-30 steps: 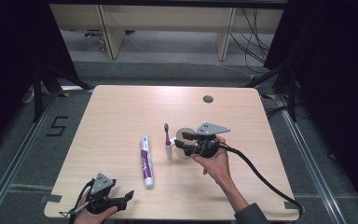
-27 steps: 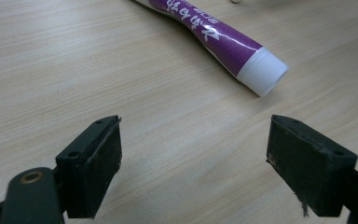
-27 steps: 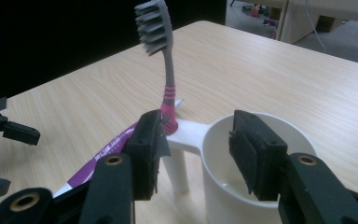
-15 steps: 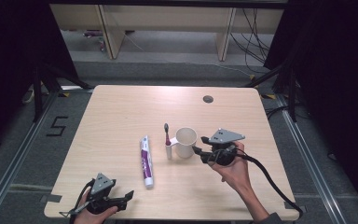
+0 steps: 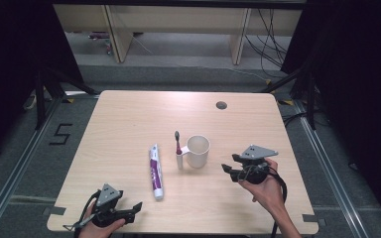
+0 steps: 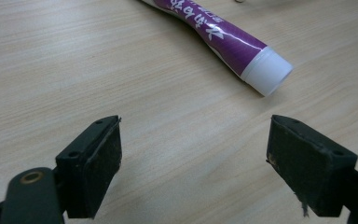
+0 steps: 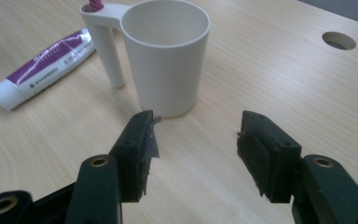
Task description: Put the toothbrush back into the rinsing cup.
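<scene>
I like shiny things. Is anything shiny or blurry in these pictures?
In the left gripper view, the tube has a bright streak of glare along its purple side, and its far end looks soft. In the right gripper view, the cup is sharp, while the near jaws blur a little. In the high view, the table is evenly lit and the room around it is dark.

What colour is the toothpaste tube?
The toothpaste tube is purple with a white cap, clearest in the left gripper view.
</scene>
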Demonstrator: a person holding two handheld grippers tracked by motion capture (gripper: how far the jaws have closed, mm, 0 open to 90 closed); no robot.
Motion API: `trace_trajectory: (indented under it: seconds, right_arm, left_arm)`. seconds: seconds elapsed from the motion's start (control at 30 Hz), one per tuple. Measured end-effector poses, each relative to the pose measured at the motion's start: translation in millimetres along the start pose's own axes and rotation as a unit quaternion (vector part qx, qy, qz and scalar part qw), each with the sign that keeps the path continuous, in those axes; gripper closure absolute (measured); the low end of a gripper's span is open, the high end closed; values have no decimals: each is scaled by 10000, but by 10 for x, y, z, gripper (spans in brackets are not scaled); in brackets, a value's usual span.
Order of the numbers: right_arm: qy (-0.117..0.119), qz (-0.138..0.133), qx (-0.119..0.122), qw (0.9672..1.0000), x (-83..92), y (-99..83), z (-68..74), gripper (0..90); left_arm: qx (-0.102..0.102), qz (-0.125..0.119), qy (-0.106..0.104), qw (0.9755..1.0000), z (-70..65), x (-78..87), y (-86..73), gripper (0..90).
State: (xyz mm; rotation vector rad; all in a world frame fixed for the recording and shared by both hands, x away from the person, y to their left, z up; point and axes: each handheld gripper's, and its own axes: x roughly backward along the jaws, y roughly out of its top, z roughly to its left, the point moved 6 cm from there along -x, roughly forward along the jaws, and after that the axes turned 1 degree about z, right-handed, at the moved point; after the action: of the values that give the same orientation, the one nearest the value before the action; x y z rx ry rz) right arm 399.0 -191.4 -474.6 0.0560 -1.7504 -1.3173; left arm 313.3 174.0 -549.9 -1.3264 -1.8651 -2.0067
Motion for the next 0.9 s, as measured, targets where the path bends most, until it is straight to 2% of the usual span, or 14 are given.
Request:
trace_trajectory:
  seconds: [0.03,0.07,0.2,0.23,0.33,0.4,0.47,0.6,0.63,0.67,0.73,0.77,0.87,0.9]
  right_arm:
    - [-2,-54,78,10000,-8,-2,-20,463]
    - [-13,40,-52,10000,8,-29,-12,462]
    - [-5,131,-150,9998,40,-84,-29,454]
    - [9,133,-37,9999,43,-102,-57,451]
    - [4,265,-171,9995,78,-196,-87,445]
    - [-20,285,-193,9994,95,-237,-114,439]
    - [-25,300,-360,9989,146,-320,-151,437]
    - [-35,343,-446,9984,213,-447,-207,424]
    - [-39,272,-300,9992,207,-463,-238,419]
    - [-33,326,-432,9985,228,-498,-232,411]
    - [-79,345,-424,9985,242,-523,-244,408]
    - [-67,391,-618,9973,250,-582,-238,391]
    - [-72,397,-536,9977,253,-634,-281,367]
    - [-25,392,-611,9974,250,-655,-283,355]
  left_arm:
    - [0,0,0,10000,0,0,0,176]
    - [-37,25,-16,10000,6,8,-1,175]
    - [-33,33,-12,10000,7,10,-2,175]
    - [-40,34,-12,10000,6,12,-2,175]
    - [-38,39,-16,10000,5,11,-2,175]
    - [-9,-4,-33,10000,6,9,3,172]
    - [132,-127,-37,9998,-7,-1,22,171]
    - [89,-84,7,9999,-3,4,22,171]
    - [105,-101,2,9999,-10,2,26,171]
    - [80,-79,7,9999,-8,5,25,171]
    - [82,-78,9,9999,-8,5,24,171]
    - [103,-83,2,9999,-8,0,23,171]
    - [103,-91,17,9999,-9,0,26,171]
    - [-43,8,20,10000,9,18,22,171]
